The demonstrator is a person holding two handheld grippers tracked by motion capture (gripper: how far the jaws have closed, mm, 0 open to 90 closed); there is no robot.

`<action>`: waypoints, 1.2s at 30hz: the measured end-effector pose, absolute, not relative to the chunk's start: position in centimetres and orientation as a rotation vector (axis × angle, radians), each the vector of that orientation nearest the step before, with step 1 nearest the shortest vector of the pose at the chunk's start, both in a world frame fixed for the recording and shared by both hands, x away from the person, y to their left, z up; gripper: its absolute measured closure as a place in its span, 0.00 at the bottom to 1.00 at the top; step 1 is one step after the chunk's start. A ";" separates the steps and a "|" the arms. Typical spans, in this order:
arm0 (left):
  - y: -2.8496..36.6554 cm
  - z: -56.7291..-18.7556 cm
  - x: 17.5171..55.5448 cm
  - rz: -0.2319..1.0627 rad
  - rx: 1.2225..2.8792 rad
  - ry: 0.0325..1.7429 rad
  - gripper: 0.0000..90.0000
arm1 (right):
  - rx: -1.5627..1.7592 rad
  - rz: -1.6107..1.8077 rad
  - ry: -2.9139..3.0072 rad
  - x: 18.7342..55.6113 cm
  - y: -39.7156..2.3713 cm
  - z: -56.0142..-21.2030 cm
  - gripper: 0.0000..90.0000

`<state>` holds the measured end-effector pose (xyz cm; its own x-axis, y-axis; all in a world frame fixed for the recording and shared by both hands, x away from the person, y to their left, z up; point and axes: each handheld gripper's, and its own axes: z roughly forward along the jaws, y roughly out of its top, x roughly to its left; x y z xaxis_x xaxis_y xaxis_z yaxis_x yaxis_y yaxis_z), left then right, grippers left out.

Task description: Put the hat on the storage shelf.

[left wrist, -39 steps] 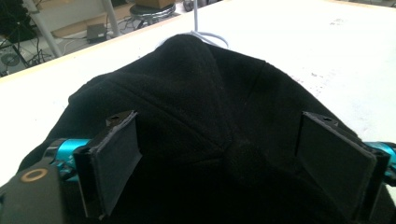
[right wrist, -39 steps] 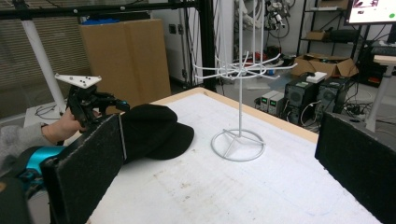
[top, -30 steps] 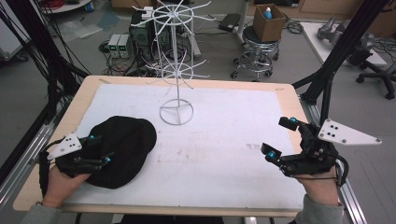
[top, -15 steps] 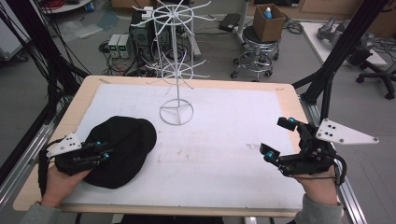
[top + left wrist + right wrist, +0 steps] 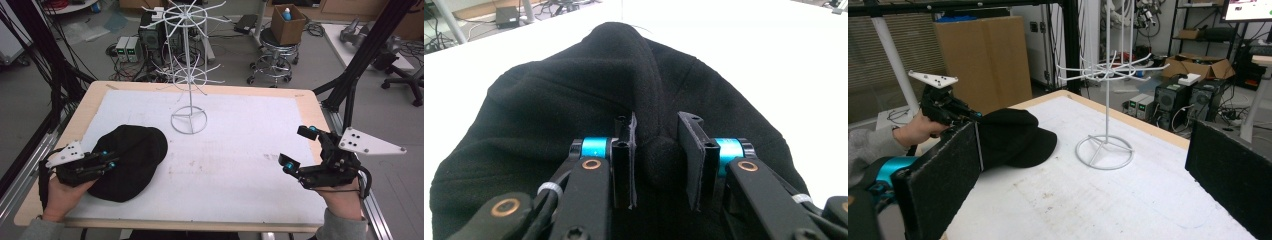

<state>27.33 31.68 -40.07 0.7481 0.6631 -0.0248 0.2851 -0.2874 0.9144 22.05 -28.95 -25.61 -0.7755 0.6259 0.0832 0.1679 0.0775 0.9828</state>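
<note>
A black cap (image 5: 135, 150) lies on the white mat at the left of the table. My left gripper (image 5: 107, 159) rests on the cap's near left side. Its jaws have just been closing, and they now pinch a raised fold of the black cap (image 5: 574, 90) between the pads of the left gripper (image 5: 656, 160). My right gripper (image 5: 297, 146) hovers over the right side of the mat, jaws wide open and empty. In the right gripper view its pads (image 5: 948, 175) frame the cap (image 5: 1013, 132) and the other hand farther off.
A white wire rack stand (image 5: 189, 75) with a ring base rises at the back middle of the mat (image 5: 240, 150); it also appears as the stand (image 5: 1105, 145) in the right gripper view. Black frame posts flank the table, with a stool, boxes and electronics beyond it.
The left gripper's jaws have closed from wide open onto a fold of the cap. Both hands have stayed where they were.
</note>
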 end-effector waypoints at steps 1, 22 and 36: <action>31.7 -40.0 27.3 0.436 1.872 0.730 0.78 | 0.786 1.745 2.002 22.1 -29.0 -25.6 0.01; 32.6 -37.3 27.0 0.377 1.773 0.740 0.78 | 0.793 1.731 2.026 22.3 -28.7 -25.8 0.01; 32.9 -35.3 26.2 0.398 1.731 0.724 0.78 | 0.786 1.729 2.030 22.5 -28.6 -25.9 0.01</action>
